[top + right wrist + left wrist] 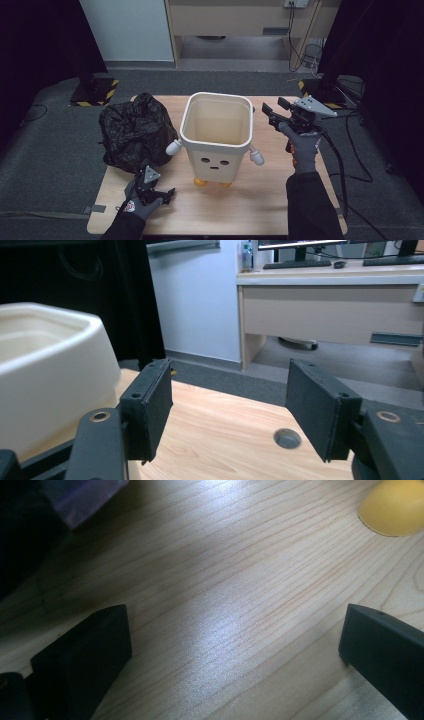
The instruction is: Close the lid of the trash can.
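High view: right tool (274,111) spread, empty, nears the cream plastic face-printed bin (216,137); left tool (159,192) spread on the wooden table (260,200). Next, likely gripping the bin's rim.

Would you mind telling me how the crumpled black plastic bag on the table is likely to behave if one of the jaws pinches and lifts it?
The black plastic bag looks thin and crumpled, so it would probably sag and unfold rather than hold its shape. Its glossy folds suggest it may slip from a shallow pinch. It seems light, so pushing would likely slide or crush it on the table.

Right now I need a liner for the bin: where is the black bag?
In the high view, the black bag lies crumpled on the table's left side, beside the cream bin.
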A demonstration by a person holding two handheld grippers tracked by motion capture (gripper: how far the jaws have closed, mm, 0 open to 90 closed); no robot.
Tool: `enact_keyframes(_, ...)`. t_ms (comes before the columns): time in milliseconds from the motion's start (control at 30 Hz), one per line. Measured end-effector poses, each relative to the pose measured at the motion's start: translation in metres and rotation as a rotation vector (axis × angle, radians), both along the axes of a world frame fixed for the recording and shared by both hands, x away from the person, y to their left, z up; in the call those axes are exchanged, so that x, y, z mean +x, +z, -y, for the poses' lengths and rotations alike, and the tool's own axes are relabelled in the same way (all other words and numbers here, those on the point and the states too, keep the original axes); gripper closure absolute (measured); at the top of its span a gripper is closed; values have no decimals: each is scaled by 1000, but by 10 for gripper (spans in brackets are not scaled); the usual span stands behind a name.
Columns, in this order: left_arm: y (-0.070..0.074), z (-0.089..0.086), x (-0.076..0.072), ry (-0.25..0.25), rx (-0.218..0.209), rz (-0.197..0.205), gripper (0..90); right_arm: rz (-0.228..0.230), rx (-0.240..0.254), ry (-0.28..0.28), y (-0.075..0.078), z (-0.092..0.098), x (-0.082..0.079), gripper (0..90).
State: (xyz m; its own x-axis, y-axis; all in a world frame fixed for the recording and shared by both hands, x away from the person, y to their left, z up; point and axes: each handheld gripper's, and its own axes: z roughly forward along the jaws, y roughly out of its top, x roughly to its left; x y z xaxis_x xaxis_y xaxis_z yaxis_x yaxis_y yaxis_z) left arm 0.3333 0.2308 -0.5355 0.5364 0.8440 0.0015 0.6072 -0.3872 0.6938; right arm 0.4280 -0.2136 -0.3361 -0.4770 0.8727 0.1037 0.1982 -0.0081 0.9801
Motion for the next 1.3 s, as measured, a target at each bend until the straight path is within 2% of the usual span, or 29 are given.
enact_keyframes(333,0,0,0,0,0,0,0,-31,-34,-22,-23,10,-8,326)
enact_keyframes(433,0,0,0,0,0,0,0,-36,-61,-30,-32,10,-10,315)
enact_keyframes(533,0,0,0,0,0,1,0,-60,-80,-39,-42,12,-12,305)
enact_keyframes(633,0,0,0,0,0,1,0,-63,-78,-45,-50,14,-16,307)
enact_keyframes(800,0,0,0,1,0,1,0,-77,-109,-51,-65,17,-24,305)
enact_keyframes(933,0,0,0,0,0,1,0,-89,-108,-55,-73,21,-27,306)
enact_keyframes(1033,0,0,0,0,0,1,0,-106,-129,-50,-81,24,-31,305)
enact_keyframes(1133,0,0,0,1,0,1,0,-125,-125,-56,-89,28,-35,305)
enact_keyframes(1300,0,0,0,0,0,1,0,-165,-147,-68,-109,33,-42,303)
